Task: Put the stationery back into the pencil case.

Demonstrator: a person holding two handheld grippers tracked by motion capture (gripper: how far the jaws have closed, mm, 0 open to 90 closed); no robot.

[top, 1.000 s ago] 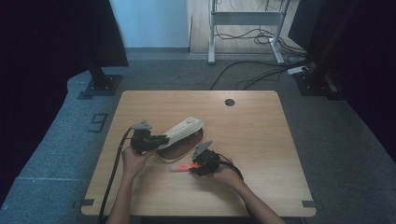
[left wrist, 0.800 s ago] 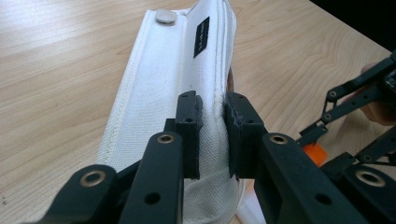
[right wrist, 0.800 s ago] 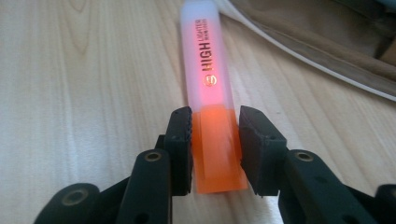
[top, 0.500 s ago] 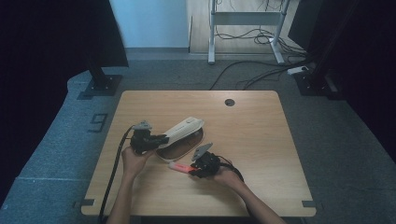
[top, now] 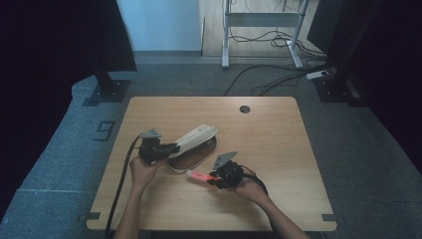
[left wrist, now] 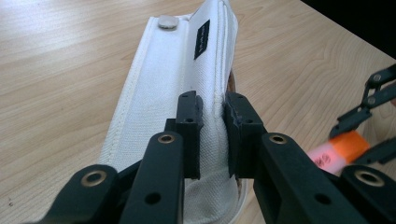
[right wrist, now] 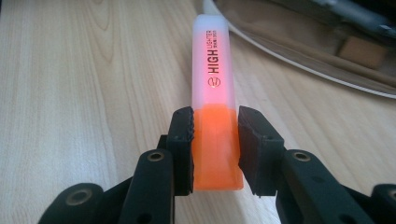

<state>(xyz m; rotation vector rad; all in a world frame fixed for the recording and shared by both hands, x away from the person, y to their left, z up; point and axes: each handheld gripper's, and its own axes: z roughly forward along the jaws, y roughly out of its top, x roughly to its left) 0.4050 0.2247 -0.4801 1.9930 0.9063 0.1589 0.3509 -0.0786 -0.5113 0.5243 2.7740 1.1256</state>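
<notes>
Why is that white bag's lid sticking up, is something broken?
Nothing looks broken. The white fabric pencil case lies open on the wooden table because the left claw pinches its flap up. The right claw grips an orange highlighter pen beside it.

White fabric pencil case [top: 195, 139] lies open on the table; orange highlighter [top: 198, 175] just beside it.

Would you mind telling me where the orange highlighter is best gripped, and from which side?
Grip the highlighter across its flat orange end, coming in along its length from behind, as the right gripper does now. The sides there are straight and parallel, and the clear cap end stays free to point at the open pencil case.
</notes>
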